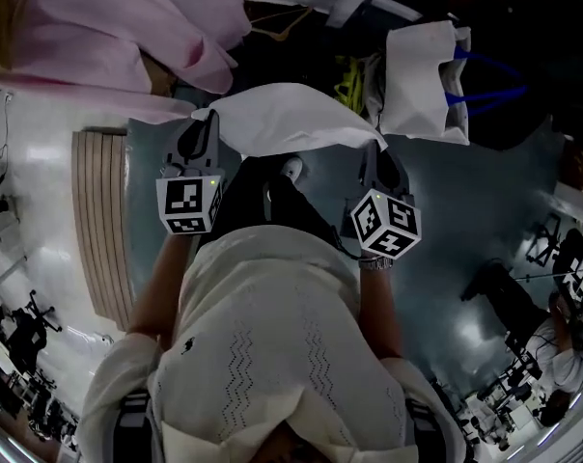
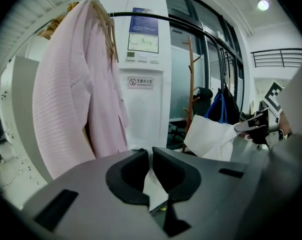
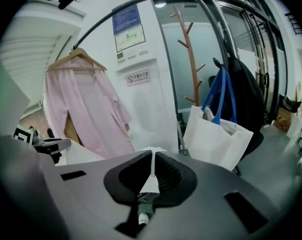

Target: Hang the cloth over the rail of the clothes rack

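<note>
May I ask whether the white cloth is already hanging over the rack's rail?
No, the white cloth is held up between the left tool and the right tool, clear of the rail.

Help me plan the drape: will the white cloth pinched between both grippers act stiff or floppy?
Probably floppy: the white cloth bows between the left gripper and right gripper. Likely light and thin, since each pair of jaws pinches it nearly closed. It should drape readily over the rail.

Glossy grey floor [image 1: 465,220], white pillar [image 2: 146,59] with posted notices, wooden coat stand [image 3: 189,59], glass partitions [image 2: 177,84], white tote bag [image 3: 216,134] below, ceiling lamp [image 2: 263,5] lit.
</note>
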Tool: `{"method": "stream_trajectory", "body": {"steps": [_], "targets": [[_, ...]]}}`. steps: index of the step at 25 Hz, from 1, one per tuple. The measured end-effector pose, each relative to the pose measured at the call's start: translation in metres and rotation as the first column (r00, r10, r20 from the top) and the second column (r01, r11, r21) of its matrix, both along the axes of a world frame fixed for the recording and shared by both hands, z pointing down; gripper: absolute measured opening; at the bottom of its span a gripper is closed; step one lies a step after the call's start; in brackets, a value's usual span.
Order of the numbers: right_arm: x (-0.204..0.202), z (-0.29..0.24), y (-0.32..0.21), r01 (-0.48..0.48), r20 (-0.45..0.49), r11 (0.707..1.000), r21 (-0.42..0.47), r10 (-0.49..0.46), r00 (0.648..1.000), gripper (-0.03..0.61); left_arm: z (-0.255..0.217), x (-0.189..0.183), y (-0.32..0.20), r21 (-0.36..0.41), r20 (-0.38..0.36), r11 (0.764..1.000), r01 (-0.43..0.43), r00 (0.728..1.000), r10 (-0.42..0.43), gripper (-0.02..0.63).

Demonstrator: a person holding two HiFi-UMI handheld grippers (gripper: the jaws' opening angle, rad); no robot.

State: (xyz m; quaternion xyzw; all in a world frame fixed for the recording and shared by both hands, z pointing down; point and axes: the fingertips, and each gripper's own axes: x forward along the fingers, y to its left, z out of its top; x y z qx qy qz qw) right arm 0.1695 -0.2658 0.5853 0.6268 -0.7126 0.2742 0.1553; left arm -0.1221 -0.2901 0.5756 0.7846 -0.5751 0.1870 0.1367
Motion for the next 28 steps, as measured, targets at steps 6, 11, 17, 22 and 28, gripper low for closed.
{"method": "stream_trajectory", "body": {"steps": [6, 11, 17, 22, 28], "targets": [[0.005, -0.033, -0.021, -0.101, -0.017, 0.993, 0.058, 0.102, 0.995, 0.025, -0.032, -0.001, -0.044, 0.091, 0.0, 0.993, -0.072, 0.997, 0.072, 0.028], [0.007, -0.068, -0.041, -0.158, -0.022, 0.976, 0.15, 0.163, 0.986, 0.025, -0.056, -0.015, -0.077, 0.158, -0.023, 0.984, -0.083, 0.996, 0.087, 0.028], [0.011, -0.111, -0.054, -0.195, 0.012, 0.949, 0.246, 0.199, 0.98, 0.025, -0.093, -0.02, -0.102, 0.234, -0.028, 0.965, -0.119, 0.991, 0.129, 0.028], [0.019, -0.159, -0.072, -0.202, 0.049, 0.933, 0.298, 0.197, 0.979, 0.025, -0.137, -0.014, -0.122, 0.312, -0.007, 0.939, -0.145, 0.988, 0.155, 0.028], [0.036, -0.229, -0.105, -0.121, 0.014, 0.917, 0.38, 0.126, 0.992, 0.025, -0.215, 0.0, -0.141, 0.402, 0.05, 0.908, -0.122, 0.992, 0.112, 0.028]]}}
